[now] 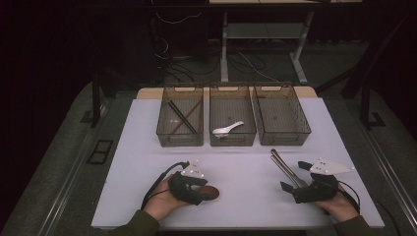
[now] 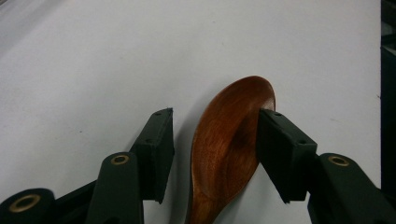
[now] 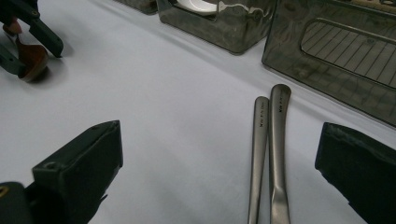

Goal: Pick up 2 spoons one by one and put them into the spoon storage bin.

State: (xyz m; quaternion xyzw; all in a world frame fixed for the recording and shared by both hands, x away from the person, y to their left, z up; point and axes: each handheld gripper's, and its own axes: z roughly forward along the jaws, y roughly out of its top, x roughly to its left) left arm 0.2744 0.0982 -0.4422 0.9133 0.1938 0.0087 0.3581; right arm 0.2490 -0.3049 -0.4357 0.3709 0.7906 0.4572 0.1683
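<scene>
A brown wooden spoon (image 2: 224, 140) lies on the white table, its bowl between the jaws of my left gripper (image 2: 215, 116). A gap shows between the left pad and the spoon, and the right pad stands against the bowl's edge, so the jaws are open around it. In the high view this gripper (image 1: 206, 189) and the spoon (image 1: 212, 192) sit at the front left. My right gripper (image 3: 222, 133) is wide open, low over two metal utensil handles (image 3: 271, 140) that lie side by side on the table without touching its pads. It sits at the front right (image 1: 293, 175).
Three smoky clear bins stand in a row at the back. The left bin (image 1: 180, 138) holds chopsticks (image 1: 183, 118), the middle bin (image 1: 232, 139) a white spoon (image 1: 227, 129), and the right bin (image 1: 284, 138) has a bare floor. The table (image 1: 147, 162) ends close behind both hands.
</scene>
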